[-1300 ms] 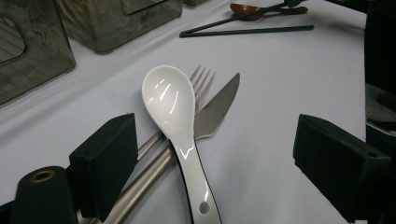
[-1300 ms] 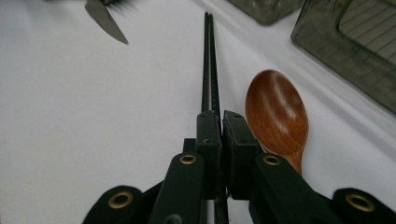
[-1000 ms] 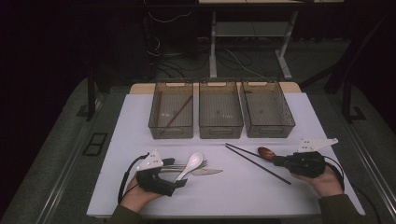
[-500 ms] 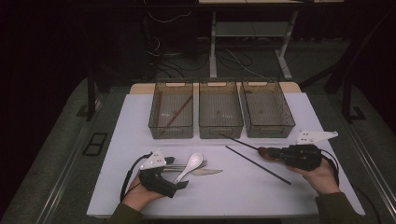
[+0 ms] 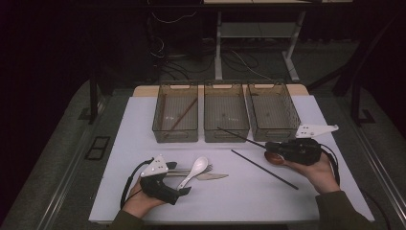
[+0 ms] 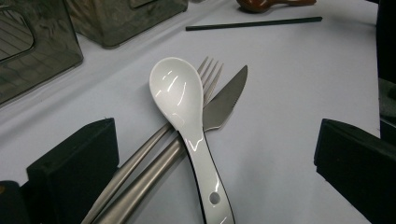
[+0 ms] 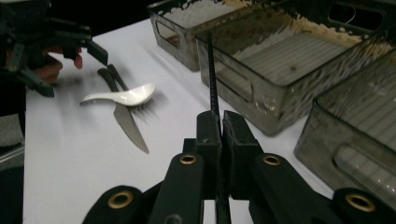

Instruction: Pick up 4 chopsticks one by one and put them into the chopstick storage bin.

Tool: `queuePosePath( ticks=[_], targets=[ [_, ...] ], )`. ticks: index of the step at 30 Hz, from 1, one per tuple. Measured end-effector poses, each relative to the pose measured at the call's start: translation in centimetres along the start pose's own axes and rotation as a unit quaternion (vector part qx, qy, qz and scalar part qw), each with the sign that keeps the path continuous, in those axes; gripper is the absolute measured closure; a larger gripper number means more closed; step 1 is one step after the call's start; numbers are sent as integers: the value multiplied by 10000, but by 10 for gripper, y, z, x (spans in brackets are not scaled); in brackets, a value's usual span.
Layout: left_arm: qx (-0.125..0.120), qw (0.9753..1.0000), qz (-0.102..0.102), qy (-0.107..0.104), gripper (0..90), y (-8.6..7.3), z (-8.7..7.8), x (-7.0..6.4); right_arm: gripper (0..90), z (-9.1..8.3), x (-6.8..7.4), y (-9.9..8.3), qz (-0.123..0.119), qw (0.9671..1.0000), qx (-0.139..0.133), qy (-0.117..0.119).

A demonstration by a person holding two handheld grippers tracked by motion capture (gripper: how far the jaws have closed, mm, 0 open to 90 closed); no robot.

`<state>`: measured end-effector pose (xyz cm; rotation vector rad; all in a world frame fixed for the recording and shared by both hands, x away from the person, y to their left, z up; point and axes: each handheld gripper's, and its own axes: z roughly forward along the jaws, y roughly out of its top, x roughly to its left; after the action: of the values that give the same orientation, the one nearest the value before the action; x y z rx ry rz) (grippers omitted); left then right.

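Right gripper (image 5: pixel 268 144), right of centre in the high view, has its jaws clamped on a thin black chopstick (image 5: pixel 234 134) — the stick pokes up-left toward the middle bin (image 5: pixel 226 136). In the right gripper view the chopstick (image 7: pixel 212 79) rises straight from between the closed pads, tip near the bin wall. A 2nd chopstick (image 5: pixel 264 169) lies flat on the table, lower right of centre, just beside a brown spoon (image 5: pixel 274 157).

Handling, my guess: light, stiff, smooth & narrow — likely to pivot or slip if pinched at one end. Held near its end now, so it may swing; a grip nearer mid-length would steady it.

Left gripper (image 5: pixel 184 190), lower left, jaws apart, either side of the white spoon (image 6: pixel 184 107) handle; spoon lies across a fork (image 6: pixel 210 77) & knife (image 6: pixel 224 100). Looks ceramic — glossy, slippery, chippable.
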<state>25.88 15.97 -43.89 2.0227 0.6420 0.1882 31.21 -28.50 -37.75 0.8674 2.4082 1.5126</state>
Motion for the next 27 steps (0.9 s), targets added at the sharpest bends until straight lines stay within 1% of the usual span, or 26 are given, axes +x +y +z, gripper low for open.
queuePosePath(
  ticks=[1, 2, 3, 4, 6, 11, 14, 16, 19, 23, 27],
  targets=[
    [-3, 10000, 10, 3, 0, 0, 0, 0, 851, 2, 0, 2, -15, 10000, -7, -13],
    [71, 10000, 5, 43, 0, 0, 0, -1, 851, 4, 0, 4, -2, 10000, -3, -23],
    [88, 9999, -18, 87, 0, 0, 0, -2, 851, 6, 1, 7, -5, 10000, -4, -26],
    [90, 9999, -25, 83, 0, 0, 0, -2, 851, 8, 1, 9, -16, 10000, -6, -19],
    [78, 9999, -82, 66, 0, 1, -1, -2, 852, 12, 1, 13, -39, 10000, 9, -36],
    [72, 9999, -16, 103, 0, 0, -1, -3, 851, 24, 4, 22, -72, 9998, 107, -120],
    [6, 9999, -48, 97, 0, 1, -1, -3, 851, 31, 5, 28, -101, 9997, 127, -158],
    [-10, 9999, -14, 125, 0, 1, -1, -3, 851, 37, 5, 33, -77, 9998, 107, -159],
    [-21, 9999, 61, 140, 0, 2, -1, -4, 851, 47, 6, 42, -122, 9997, 91, -175],
    [-49, 9999, 60, 126, 0, 3, -1, -4, 851, 62, 9, 55, -144, 9996, 121, -216],
    [-42, 9999, 74, 123, 0, 3, -1, -4, 851, 79, 11, 67, -181, 9992, 207, -277]
  ],
)
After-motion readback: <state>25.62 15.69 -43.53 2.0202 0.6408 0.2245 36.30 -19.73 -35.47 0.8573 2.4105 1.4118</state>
